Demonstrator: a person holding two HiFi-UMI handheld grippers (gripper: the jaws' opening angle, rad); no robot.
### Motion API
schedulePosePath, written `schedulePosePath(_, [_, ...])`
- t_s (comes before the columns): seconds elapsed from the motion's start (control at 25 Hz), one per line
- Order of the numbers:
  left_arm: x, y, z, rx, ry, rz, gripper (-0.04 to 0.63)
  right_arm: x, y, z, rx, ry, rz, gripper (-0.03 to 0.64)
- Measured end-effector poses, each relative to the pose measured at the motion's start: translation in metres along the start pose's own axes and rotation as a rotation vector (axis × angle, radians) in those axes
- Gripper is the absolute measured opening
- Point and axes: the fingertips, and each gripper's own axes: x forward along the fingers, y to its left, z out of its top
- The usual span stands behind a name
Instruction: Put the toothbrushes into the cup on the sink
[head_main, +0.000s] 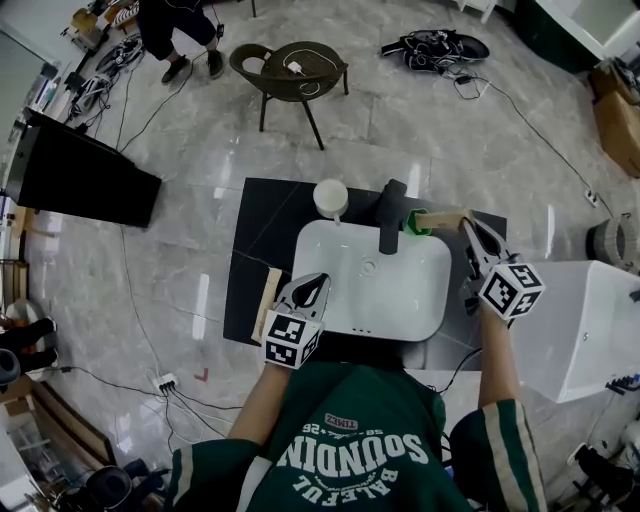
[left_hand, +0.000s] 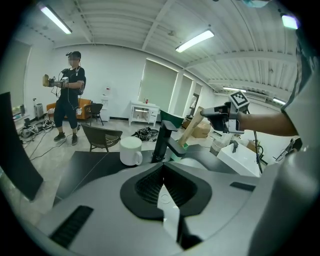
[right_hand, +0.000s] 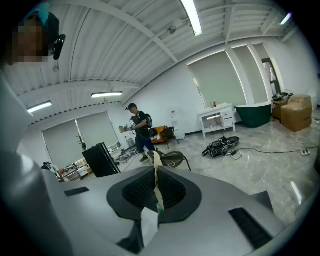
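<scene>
Left gripper (head_main: 312, 288): near, jaws pressed together and empty, just beside a second toothbrush (head_main: 267, 303).
Right gripper (head_main: 470, 232): clenched on the toothbrush (head_main: 438, 218) at the far right of the sink (head_main: 310, 240); the thin handle may swivel.
Faucet (head_main: 392, 215): between brush and cup; the brush may hit it.
Cup (head_main: 330, 197): far left; a push on the rim may tip it.

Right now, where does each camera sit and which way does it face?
Head view: on the person's head, facing steeply down at sink, cup, faucet; shows forearms, left gripper, right gripper.
Left gripper view: on the left gripper, facing toward cup and faucet; shows its shut jaws.
Right gripper view: on the right gripper, facing out across the room; its jaws clamp the toothbrush.
Shared: head and left gripper views both show the cup, faucet and toothbrush.
</scene>
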Motion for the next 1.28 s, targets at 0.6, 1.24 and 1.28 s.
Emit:
schedulePosePath(0.6, [-0.009, 0.011, -0.004, -0.018, 0.003, 0.037, 0.011, 0.038, -0.017, -0.035, 0.027, 0.040, -0.008, 0.048])
schedulePosePath(1.24, [-0.011, 0.011, -0.006, -0.022, 0.010, 0.036, 0.011, 0.038, -0.037, -0.044, 0.119, 0.024, -0.051, 0.078])
schedulePosePath(1.28, [-0.011, 0.010, -0.005, -0.021, 0.009, 0.035, 0.011, 0.037, -0.038, -0.043, 0.119, 0.019, -0.053, 0.097])
